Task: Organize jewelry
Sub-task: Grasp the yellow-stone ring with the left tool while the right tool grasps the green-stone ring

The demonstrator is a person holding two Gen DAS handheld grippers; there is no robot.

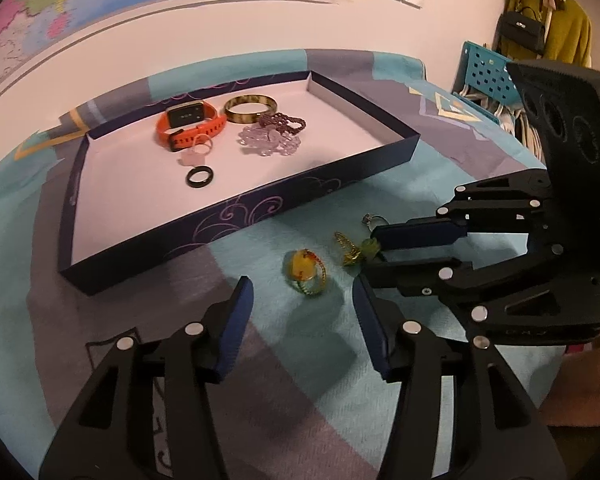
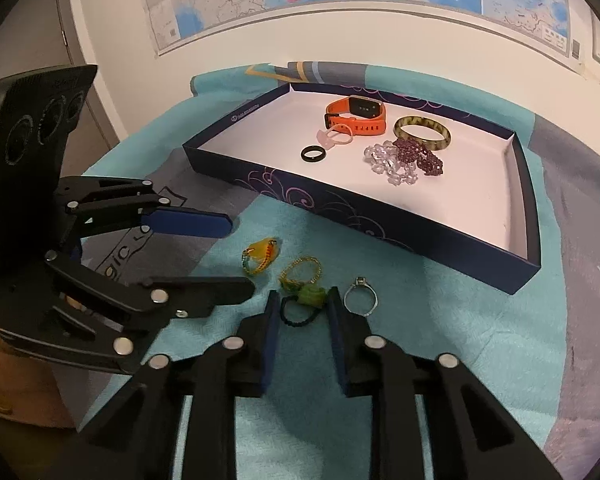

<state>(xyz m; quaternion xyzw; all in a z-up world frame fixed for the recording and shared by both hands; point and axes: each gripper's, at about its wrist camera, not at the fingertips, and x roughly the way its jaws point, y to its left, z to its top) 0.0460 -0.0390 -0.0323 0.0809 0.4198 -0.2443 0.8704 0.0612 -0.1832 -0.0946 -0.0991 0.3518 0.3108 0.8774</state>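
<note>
In the left wrist view the left gripper (image 1: 302, 304) hangs spread over the yellow ring (image 1: 305, 270) on the cloth (image 1: 300, 360) near the box (image 1: 260, 216), while in the right wrist view the right gripper (image 2: 302, 306), spread around the green ring (image 2: 310, 298), could nudge the silver ring (image 2: 361, 296) just beside it when closing.

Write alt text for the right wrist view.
The open right gripper straddles a green-stone ring on a teal cloth, with three more rings beside it. Behind, a navy tray holds other jewelry; the open left gripper is at left.
</note>
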